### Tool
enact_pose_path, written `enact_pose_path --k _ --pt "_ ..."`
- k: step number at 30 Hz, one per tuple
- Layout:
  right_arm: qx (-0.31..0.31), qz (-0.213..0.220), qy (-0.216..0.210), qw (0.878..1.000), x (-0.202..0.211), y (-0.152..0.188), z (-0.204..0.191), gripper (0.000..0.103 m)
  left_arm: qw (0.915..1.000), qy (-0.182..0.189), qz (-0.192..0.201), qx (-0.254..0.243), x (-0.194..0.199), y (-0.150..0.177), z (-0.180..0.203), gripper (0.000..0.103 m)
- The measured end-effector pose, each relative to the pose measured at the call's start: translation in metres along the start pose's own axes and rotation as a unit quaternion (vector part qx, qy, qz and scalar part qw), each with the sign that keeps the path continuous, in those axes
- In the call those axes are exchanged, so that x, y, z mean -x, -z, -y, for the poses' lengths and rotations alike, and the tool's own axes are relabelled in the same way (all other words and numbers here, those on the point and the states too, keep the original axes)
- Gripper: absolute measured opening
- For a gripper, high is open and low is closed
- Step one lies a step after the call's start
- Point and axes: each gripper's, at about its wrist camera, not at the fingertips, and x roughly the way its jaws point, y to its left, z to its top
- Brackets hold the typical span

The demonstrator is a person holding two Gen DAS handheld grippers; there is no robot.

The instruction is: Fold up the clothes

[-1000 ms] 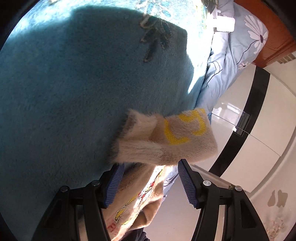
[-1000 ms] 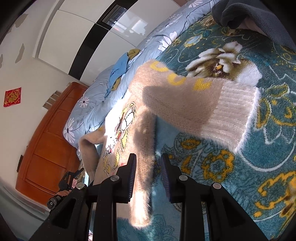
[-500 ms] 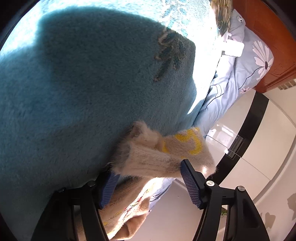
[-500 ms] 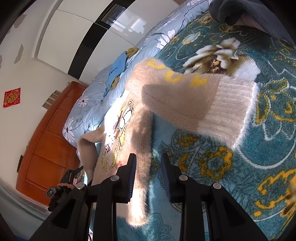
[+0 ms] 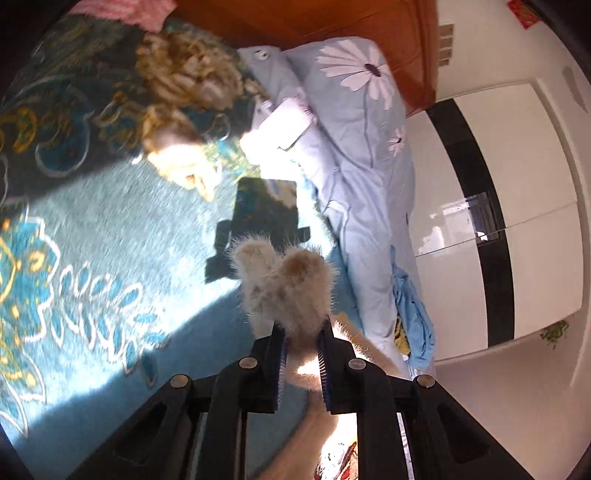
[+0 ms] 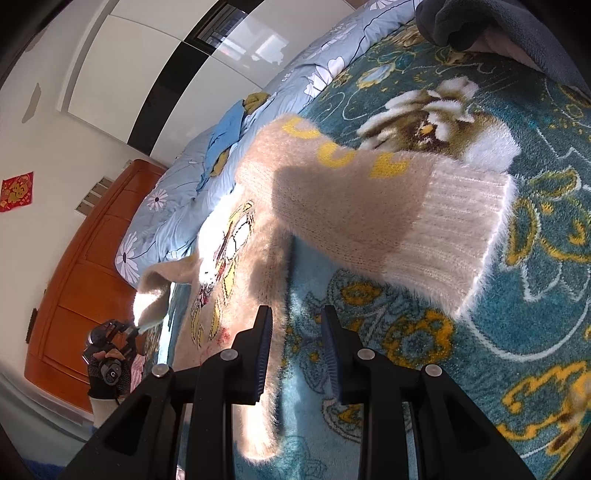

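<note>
A fuzzy beige sweater [image 6: 258,254] with a cartoon print and yellow letters lies on a teal floral blanket [image 6: 517,332]. One sleeve [image 6: 388,206] is folded across toward the right. My left gripper [image 5: 301,336] is shut on the other sleeve's cuff [image 5: 288,284] and holds it raised above the blanket; it also shows far left in the right wrist view [image 6: 136,326]. My right gripper [image 6: 295,325] is open over the sweater's hem edge, holding nothing.
A light blue flowered duvet [image 5: 354,155] lies bunched along the bed's edge beside an orange-brown wooden headboard [image 5: 332,22]. A white and black wardrobe [image 5: 498,203] stands beyond. A dark grey garment [image 6: 498,26] lies at the far right corner.
My left gripper has closed on the sleeve cuff and lifted it away from the blanket, swinging its view toward the headboard. My right gripper has stayed put.
</note>
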Motion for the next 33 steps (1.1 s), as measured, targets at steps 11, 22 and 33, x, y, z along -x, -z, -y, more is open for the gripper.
enact_pose_path --k 11,22,33 --pt "-0.185 0.108 -0.024 0.977 -0.007 -0.013 0.023 0.067 0.9784 0.126 0.022 -0.162 0.009 -0.007 0.112 0.016" --pt "-0.257 0.133 -0.029 0.957 -0.018 -0.009 0.024 0.067 0.9648 0.153 0.007 -0.214 0.012 0.005 0.129 0.016" --pt "-0.236 0.226 0.071 0.942 0.028 -0.036 0.051 0.067 0.9065 0.206 -0.114 -0.350 -0.039 0.109 0.201 0.016"
